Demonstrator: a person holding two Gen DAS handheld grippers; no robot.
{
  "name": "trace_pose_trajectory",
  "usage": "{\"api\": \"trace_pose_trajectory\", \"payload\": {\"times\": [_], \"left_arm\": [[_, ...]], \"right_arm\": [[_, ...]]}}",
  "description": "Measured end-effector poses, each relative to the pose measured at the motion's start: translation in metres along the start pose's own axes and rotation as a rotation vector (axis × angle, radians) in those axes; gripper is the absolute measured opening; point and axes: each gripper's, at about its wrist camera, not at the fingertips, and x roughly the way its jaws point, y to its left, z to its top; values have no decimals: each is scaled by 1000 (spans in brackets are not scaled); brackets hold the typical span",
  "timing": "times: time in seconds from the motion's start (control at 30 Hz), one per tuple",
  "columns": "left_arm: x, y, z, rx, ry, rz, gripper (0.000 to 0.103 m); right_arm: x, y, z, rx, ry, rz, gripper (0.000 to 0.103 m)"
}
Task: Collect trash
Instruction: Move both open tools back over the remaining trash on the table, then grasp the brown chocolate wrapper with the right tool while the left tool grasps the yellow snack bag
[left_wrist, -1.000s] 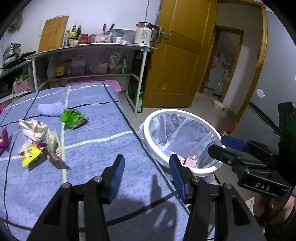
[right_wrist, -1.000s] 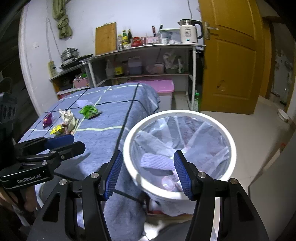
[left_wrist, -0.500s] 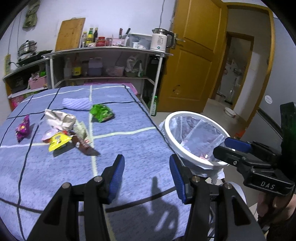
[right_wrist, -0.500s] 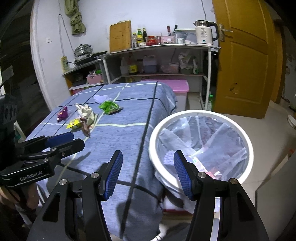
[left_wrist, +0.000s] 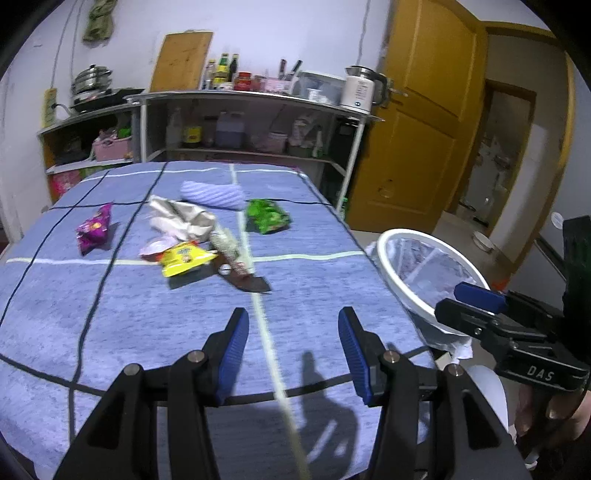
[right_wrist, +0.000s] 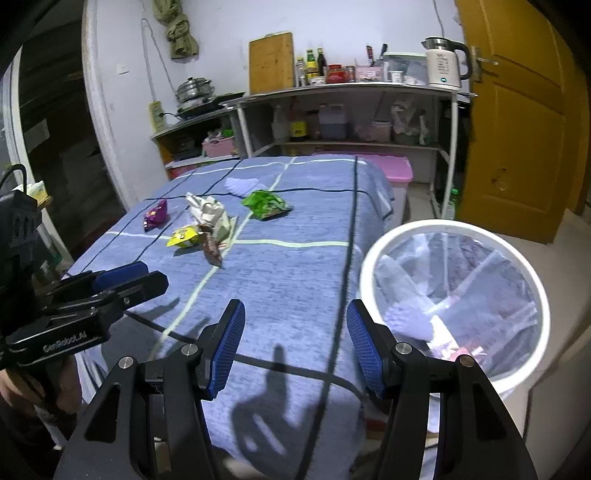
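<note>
Trash lies on a blue cloth-covered table (left_wrist: 155, 325): a purple packet (left_wrist: 94, 229), a crumpled paper bag (left_wrist: 181, 218), a yellow packet (left_wrist: 183, 258), a brown wrapper (left_wrist: 247, 282), a green packet (left_wrist: 267, 216) and a pale lilac piece (left_wrist: 214, 194). My left gripper (left_wrist: 293, 325) hovers open over the near part of the table, well short of the pile, nothing between its pads. My right gripper (right_wrist: 293, 317) is open and empty over the table's right edge (right_wrist: 347, 295), beside the white lined bin (right_wrist: 454, 306). The green packet (right_wrist: 266, 205) and yellow packet (right_wrist: 184, 236) lie far ahead.
Metal shelves (left_wrist: 240, 122) with bottles, a kettle and pots stand behind the table. A yellow door (left_wrist: 424, 122) is at the right. A pink box (right_wrist: 391, 170) sits on the floor past the table. A hand (left_wrist: 554, 413) holds the right gripper's handle.
Both views have swung left, from the bin toward the table. The trash pile now sits near the middle of the left wrist view. Neither gripper's jaws have changed.
</note>
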Motion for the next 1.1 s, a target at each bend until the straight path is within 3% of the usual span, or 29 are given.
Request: {"api": "trace_pose_trajectory", "payload": {"times": [0.47,0.83,1.1], "left_arm": [[5,48,6,-83,-11,83,52],[18,87,13,-162,-3,121,52],[22,102,20,-197,-7,126,52]], "right_arm": [[37,27,15,-56,43,87,58],[92,57,32,-136,98,150,58],[134,74,41,-171,156,166,47]]}}
